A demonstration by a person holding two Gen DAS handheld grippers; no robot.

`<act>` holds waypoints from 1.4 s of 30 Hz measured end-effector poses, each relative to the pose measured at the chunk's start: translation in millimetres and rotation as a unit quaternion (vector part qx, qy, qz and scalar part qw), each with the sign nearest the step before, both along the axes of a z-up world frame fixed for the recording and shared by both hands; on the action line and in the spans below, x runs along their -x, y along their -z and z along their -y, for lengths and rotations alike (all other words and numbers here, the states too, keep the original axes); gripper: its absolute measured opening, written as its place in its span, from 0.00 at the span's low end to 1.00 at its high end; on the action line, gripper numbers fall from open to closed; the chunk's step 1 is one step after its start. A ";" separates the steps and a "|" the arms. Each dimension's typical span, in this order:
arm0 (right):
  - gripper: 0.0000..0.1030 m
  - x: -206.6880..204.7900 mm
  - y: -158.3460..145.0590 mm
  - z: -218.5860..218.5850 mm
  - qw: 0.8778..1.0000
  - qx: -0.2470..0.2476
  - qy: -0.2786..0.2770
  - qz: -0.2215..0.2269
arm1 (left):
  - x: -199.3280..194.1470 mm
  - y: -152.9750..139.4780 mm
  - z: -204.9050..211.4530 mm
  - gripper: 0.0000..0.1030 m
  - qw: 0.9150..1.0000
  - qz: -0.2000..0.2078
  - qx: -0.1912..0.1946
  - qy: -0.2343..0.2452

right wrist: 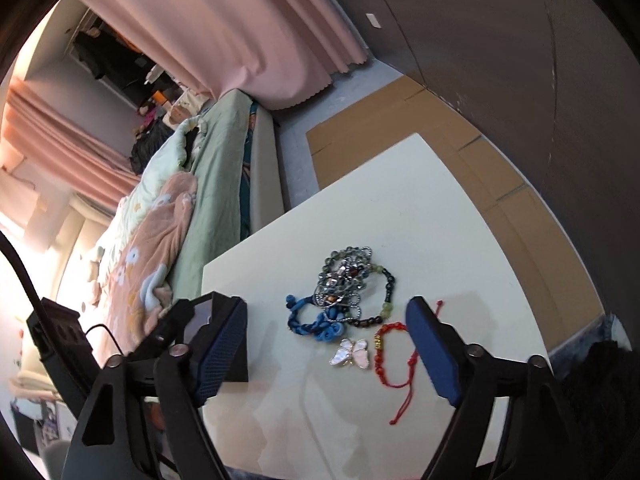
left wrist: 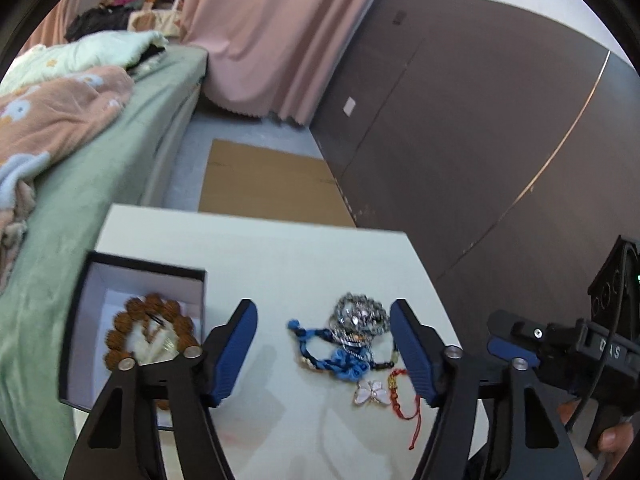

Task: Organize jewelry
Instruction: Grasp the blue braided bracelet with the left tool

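Both tongs are hovering spread wide, gripping nothing — left gripper (left wrist: 324, 354), right gripper (right wrist: 326, 352). Loose jewelry pile (right wrist: 348, 300) is lying mid-frame on the white table (right wrist: 460, 220); the box (left wrist: 96, 280) is sitting lower left. Best pinching one piece — perhaps the butterfly brooch (right wrist: 352, 354) — cleanly.

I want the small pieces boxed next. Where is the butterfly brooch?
The butterfly brooch lies on the white table, just left of the red cord bracelet and below the blue braided bracelet.

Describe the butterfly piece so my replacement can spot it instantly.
On the white table, find the jewelry pile right of the black box. At its near edge lies the butterfly brooch, beside the red cord bracelet. It alone is flat, with pale pink pearly wings.
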State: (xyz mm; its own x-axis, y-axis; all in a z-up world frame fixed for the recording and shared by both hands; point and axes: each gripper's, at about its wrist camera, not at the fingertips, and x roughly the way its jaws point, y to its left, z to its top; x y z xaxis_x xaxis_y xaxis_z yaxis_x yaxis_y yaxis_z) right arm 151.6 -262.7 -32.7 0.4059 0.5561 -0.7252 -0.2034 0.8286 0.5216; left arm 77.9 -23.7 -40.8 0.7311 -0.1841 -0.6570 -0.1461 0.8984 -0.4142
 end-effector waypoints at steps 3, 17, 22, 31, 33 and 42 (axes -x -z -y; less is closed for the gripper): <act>0.64 -7.9 10.5 5.7 0.999 -0.008 0.010 -0.030 | -6.0 9.1 9.7 0.56 1.000 -0.022 0.002 0.013; 0.62 -22.1 27.4 6.3 0.997 -0.005 0.023 -0.071 | -24.9 45.8 33.9 0.49 0.994 -0.101 -0.010 0.039; 0.59 -28.3 31.9 2.5 0.997 -0.008 0.022 -0.077 | -31.9 56.7 33.6 0.49 0.992 -0.121 0.009 0.035; 0.40 -42.7 62.4 -19.0 0.992 -0.017 0.009 -0.126 | -40.9 76.0 18.2 0.48 0.988 -0.145 0.044 0.000; 0.39 -45.1 67.7 -23.5 0.991 -0.015 0.010 -0.133 | -44.4 76.5 18.4 0.44 0.988 -0.146 0.043 -0.002; 0.38 -59.4 89.4 -33.4 0.986 -0.017 0.044 -0.157 | -47.4 81.0 20.5 0.04 0.989 -0.148 0.012 -0.004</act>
